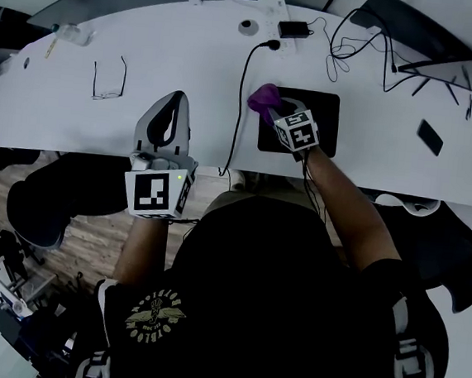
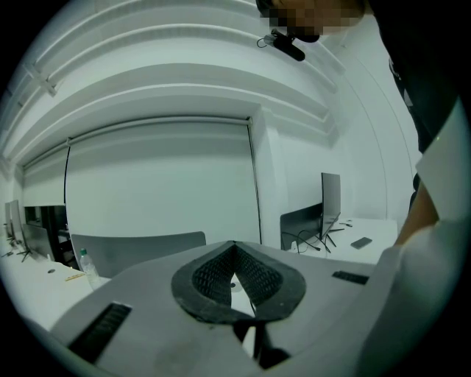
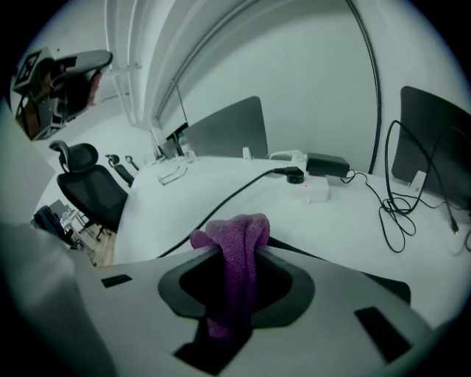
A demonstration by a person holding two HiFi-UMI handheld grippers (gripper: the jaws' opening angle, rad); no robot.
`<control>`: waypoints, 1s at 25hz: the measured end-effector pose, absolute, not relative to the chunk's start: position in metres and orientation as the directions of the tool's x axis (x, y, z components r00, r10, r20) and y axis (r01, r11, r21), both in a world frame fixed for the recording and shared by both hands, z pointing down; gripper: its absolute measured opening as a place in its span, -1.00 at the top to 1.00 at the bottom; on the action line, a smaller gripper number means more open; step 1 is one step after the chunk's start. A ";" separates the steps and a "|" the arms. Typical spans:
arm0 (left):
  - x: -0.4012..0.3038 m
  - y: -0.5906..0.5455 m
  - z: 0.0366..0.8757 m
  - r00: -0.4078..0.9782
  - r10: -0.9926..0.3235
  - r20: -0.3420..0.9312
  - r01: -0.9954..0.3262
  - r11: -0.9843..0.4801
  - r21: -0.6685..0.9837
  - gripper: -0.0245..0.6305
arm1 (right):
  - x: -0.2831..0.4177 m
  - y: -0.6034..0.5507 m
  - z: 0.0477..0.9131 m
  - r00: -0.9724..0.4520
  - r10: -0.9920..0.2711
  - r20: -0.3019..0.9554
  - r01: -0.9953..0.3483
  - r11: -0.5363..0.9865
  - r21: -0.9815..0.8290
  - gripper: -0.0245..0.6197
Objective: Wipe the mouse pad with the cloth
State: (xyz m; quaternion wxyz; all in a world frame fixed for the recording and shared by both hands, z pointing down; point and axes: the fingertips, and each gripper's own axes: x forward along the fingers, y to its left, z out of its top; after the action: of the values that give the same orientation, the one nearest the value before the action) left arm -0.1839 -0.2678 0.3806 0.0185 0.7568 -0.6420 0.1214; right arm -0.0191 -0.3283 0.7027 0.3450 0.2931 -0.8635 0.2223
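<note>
Cloth (image 1: pixel 264 98) sits pinched in right tool (image 1: pixel 274 110), arm stretched out over mouse pad (image 1: pixel 318 125); left tool (image 1: pixel 176 100), jaws closed on nothing, hovers near bench (image 1: pixel 149 51) edge.

The fuzzy purple cloth (image 3: pixel 234 258) is one solid violet with no pattern. The flat rectangular mouse pad (image 1: pixel 323 126) is plain black on the smooth white table top (image 1: pixel 175 45). The left gripper (image 2: pixel 234 247) and right gripper (image 1: pixel 275 111) are pale grey with black ribbed pads. Their marker cubes (image 1: pixel 159 193) are white with black squares. A thin cable (image 1: pixel 245 77) is black.
</note>
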 end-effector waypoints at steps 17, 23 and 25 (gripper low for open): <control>-0.165 -0.271 0.381 0.190 -0.961 0.200 -0.969 -0.216 -0.120 0.92 | 0.089 -0.351 0.732 -0.371 -0.463 0.805 -0.843 0.532 -0.082 0.62; -0.159 -0.274 0.378 0.214 -0.960 0.183 -0.964 -0.238 -0.120 0.92 | 0.136 -0.357 0.733 -0.309 -0.501 0.808 -0.900 0.429 -0.078 0.61; -0.159 -0.275 0.376 0.217 -0.960 0.178 -0.963 -0.241 -0.123 0.92 | 0.150 -0.358 0.733 -0.290 -0.510 0.810 -0.914 0.399 -0.077 0.61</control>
State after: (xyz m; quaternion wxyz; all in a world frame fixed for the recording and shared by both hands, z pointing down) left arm -0.1592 -0.2748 0.3761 0.0069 0.7801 -0.6161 0.1083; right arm 0.1499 -0.3578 0.7332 0.3627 0.4725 -0.7535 0.2784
